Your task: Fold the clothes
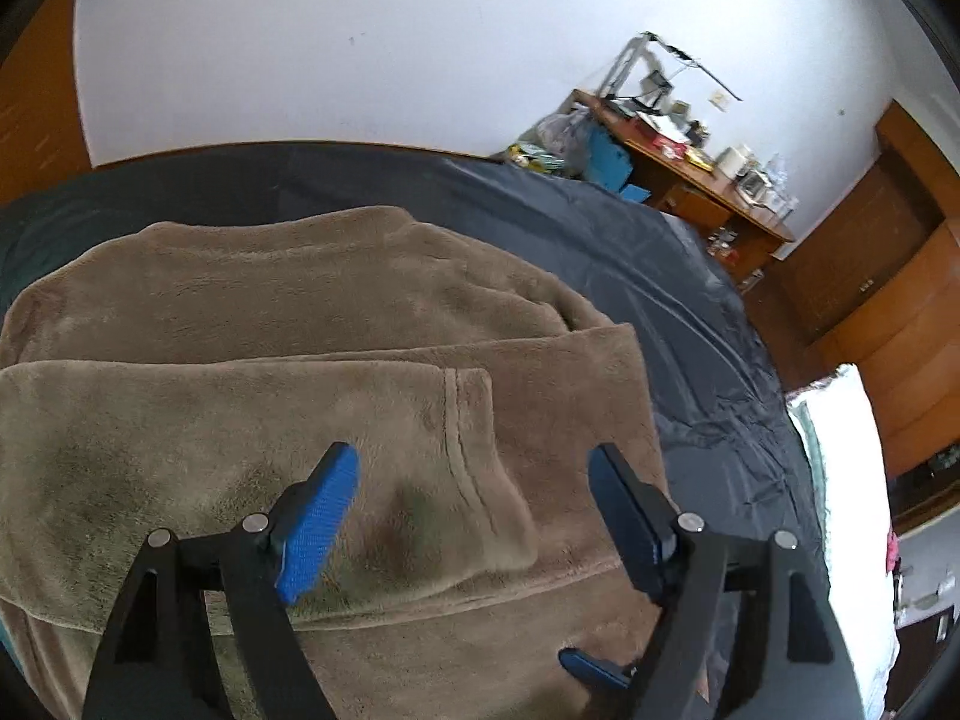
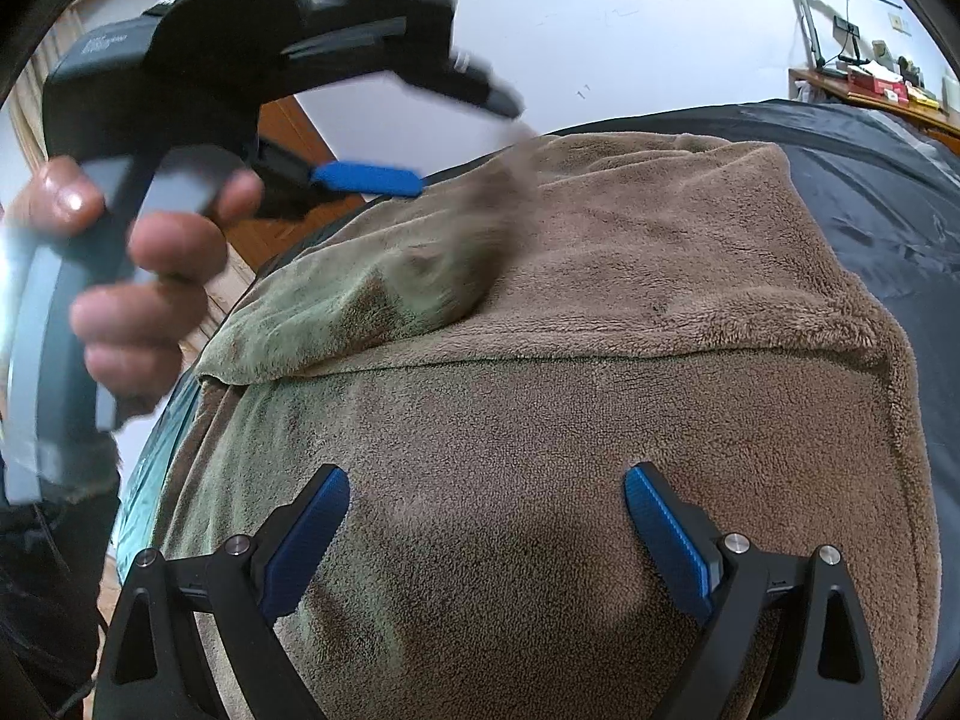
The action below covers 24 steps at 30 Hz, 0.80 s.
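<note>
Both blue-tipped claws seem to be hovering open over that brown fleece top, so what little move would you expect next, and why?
Probably the left gripper drops and pinches the sleeve cuff just ahead. Its jaws are open with only fleece below, and the sleeve lies across the brown top, while the right gripper hangs open, gripping nothing.

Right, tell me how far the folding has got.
Done: one sleeve lies folded across the brown fleece garment on the bed. In hand: nothing; left gripper and right gripper are open above the fabric. Left: likely more folds.
</note>
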### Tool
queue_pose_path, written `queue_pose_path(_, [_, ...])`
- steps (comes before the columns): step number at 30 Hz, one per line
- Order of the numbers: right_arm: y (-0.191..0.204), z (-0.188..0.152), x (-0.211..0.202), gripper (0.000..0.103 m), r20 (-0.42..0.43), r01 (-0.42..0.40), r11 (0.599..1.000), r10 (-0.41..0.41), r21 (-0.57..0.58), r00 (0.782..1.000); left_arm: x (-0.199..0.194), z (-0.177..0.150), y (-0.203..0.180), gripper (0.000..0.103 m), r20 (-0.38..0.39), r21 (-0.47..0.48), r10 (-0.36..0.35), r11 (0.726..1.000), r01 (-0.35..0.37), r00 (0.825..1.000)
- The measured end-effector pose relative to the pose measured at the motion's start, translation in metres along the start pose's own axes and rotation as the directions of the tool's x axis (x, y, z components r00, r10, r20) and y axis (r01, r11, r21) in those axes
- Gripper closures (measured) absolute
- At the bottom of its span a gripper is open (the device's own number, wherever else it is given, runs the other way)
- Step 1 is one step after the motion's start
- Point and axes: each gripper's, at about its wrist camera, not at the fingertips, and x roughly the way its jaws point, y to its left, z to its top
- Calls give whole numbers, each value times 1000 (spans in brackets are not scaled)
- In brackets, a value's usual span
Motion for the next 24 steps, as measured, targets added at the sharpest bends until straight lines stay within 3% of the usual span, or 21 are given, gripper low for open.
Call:
queue_pose_path(2, [0, 0, 0, 7, 0, -2, 1000, 2, 1, 1000, -5, -5, 1, 21, -2, 6, -52, 999, 52, 999])
queue_pose_path(8, [-1, 0, -1, 7, 3, -11, 1000, 11, 8, 1000, -33, -33, 34, 21, 48, -11, -70, 997, 71, 996])
queue_pose_path(12, [0, 0, -3, 7, 6, -17, 1000, 17, 13, 1000, -68, -52, 90, 21, 146, -77, 30, 997, -19, 989])
queue_pose_path(16, [1, 1, -3, 7, 7, -21, 1000, 21, 17, 1000, -108, -72, 159, 21, 241, -226, 184, 966, -129, 953])
queue_pose_path(20, [2, 2, -2, 7, 6, -17, 1000, 17, 14, 1000, -123, -91, 206, 21, 238, -281, 313, 928, -243, 920])
queue_pose_path(24, [1, 2, -3, 7, 8, -22, 1000, 21, 18, 1000, -135, -108, 242, 21, 258, -337, 274, 924, -179, 926])
